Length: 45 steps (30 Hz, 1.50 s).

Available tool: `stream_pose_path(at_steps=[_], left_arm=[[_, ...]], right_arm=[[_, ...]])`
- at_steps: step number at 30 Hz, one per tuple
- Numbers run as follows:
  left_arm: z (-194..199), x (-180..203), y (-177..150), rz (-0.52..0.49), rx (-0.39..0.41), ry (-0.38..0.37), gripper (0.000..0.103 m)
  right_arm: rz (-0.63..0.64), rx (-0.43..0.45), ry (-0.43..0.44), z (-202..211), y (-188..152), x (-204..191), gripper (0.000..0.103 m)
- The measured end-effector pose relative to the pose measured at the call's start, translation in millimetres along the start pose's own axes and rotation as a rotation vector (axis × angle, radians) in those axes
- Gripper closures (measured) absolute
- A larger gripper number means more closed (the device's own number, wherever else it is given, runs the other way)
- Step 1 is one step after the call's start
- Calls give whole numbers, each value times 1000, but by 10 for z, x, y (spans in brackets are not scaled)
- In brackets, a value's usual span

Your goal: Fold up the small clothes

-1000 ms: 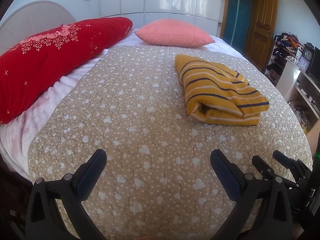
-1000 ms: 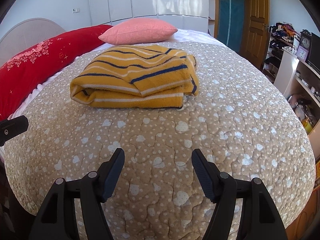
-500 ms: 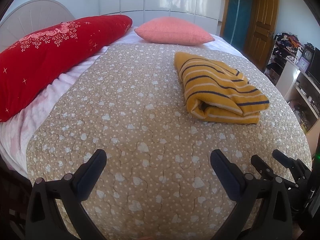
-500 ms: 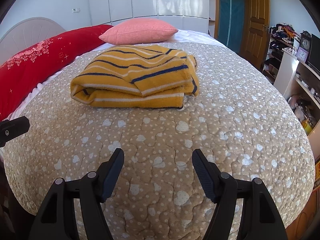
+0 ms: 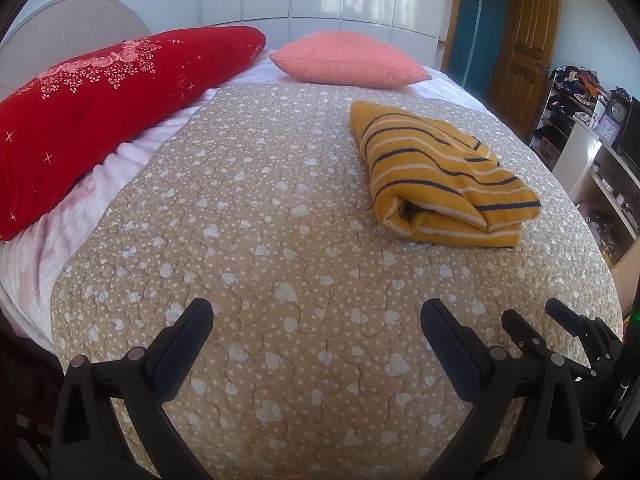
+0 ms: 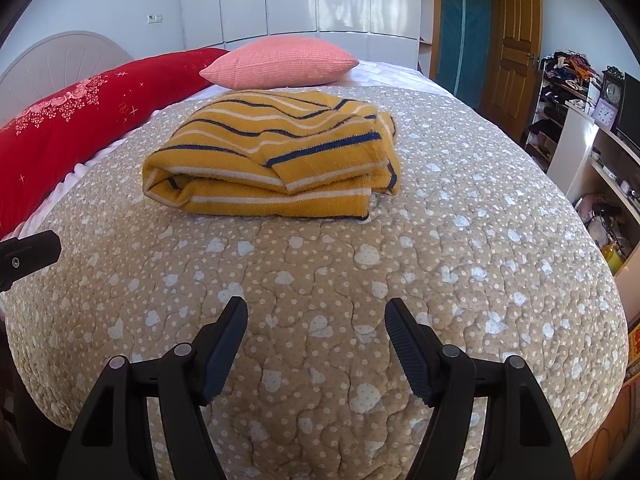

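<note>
A yellow garment with navy and white stripes (image 5: 440,176) (image 6: 276,160) lies folded into a thick bundle on the beige quilt (image 5: 260,240) (image 6: 460,240). My left gripper (image 5: 316,312) hovers over bare quilt near the bed's front edge, open, nothing between its fingers, well short and left of the bundle. My right gripper (image 6: 316,310) is open too, over bare quilt just in front of the bundle. The right gripper's fingers (image 5: 560,316) show at the lower right of the left wrist view; a left finger (image 6: 32,250) pokes in at the right wrist view's left edge.
A long red embroidered pillow (image 5: 100,108) and a pink cushion (image 5: 348,60) lie at the head of the bed by the white headboard (image 5: 68,28). Cluttered shelves with clocks (image 6: 612,92) stand right of the bed. A wooden door (image 5: 524,40) is at the back.
</note>
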State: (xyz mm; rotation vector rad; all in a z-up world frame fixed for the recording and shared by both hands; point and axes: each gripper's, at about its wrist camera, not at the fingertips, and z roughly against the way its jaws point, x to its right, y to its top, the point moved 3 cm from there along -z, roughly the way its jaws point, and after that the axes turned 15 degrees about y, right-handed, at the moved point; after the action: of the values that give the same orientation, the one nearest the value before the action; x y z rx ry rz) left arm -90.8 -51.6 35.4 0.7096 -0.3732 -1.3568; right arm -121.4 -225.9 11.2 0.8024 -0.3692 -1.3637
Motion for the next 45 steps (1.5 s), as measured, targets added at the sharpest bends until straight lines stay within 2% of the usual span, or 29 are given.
stream_pose_path(at_steps=[45], left_arm=[[-181,22,-105,-9,-61,11,0]], right_arm=[[-36,-7,-28,-43,-42,98,23]])
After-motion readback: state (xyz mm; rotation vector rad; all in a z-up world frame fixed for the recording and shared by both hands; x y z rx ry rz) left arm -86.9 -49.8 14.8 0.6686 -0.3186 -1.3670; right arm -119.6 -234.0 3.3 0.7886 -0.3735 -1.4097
